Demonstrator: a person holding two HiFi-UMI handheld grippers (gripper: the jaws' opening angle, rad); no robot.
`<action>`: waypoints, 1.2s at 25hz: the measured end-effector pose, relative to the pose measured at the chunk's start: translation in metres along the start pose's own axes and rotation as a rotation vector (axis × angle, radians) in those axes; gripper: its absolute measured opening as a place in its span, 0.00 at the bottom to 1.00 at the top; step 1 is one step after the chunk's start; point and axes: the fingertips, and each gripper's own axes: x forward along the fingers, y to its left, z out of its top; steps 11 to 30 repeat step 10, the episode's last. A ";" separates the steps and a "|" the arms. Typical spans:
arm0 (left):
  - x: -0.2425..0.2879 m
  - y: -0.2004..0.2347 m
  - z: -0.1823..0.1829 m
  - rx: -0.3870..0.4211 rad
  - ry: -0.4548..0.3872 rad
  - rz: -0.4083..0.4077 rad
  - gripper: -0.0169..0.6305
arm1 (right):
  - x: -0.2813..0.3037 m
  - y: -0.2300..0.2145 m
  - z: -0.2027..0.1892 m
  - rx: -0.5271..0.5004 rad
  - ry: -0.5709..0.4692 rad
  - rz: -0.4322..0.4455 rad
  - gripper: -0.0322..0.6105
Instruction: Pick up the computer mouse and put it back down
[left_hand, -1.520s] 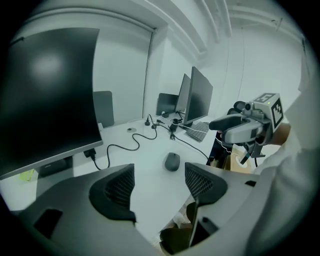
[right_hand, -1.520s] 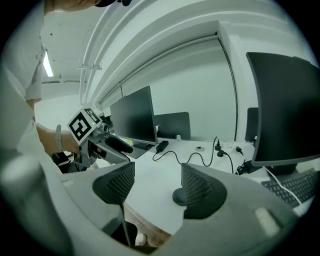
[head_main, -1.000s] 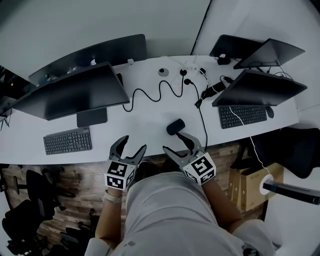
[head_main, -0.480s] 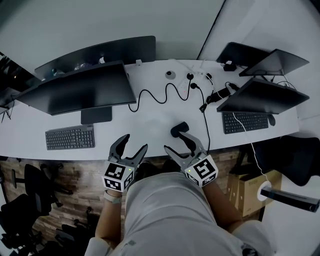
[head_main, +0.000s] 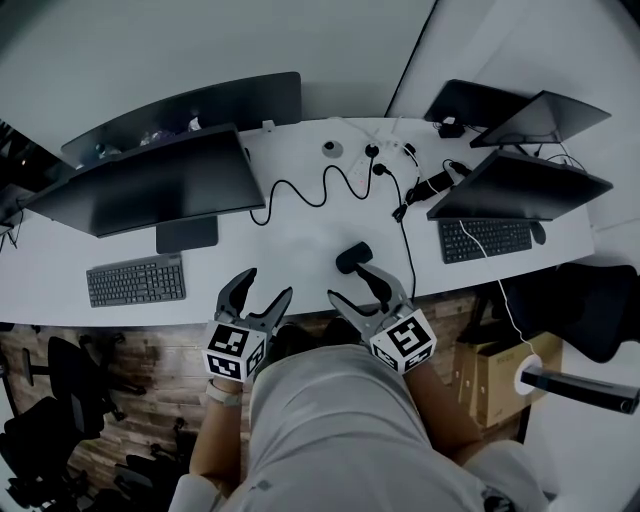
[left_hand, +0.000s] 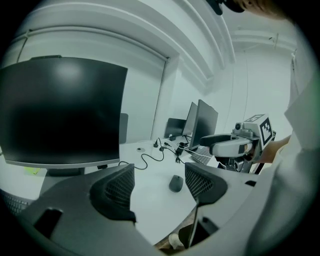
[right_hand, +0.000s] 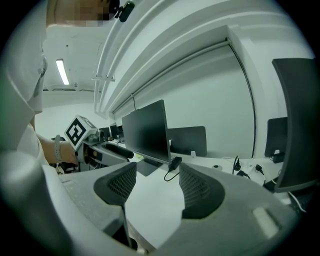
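Mouse (head_main: 351, 256) lies flat on the counter (head_main: 300, 230) near its front edge, and nothing touches it. Left tongs (head_main: 266, 285) hang at that edge, jaws apart and empty, with the mouse off to their right. Right tongs (head_main: 348, 283) sit just short of the mouse, jaws apart and empty too. This fits a moment ahead of a lift or one after the set-down. Either way, I judge that wide jaws kept clear of the cable (head_main: 405, 250) matter most.
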 end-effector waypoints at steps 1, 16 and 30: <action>0.001 -0.001 0.000 0.000 0.002 -0.003 0.50 | -0.001 -0.001 0.000 0.001 0.000 -0.003 0.47; 0.006 -0.006 -0.003 0.001 0.009 -0.018 0.50 | -0.004 -0.004 -0.002 0.010 0.001 -0.014 0.47; 0.006 -0.006 -0.003 0.001 0.009 -0.018 0.50 | -0.004 -0.004 -0.002 0.010 0.001 -0.014 0.47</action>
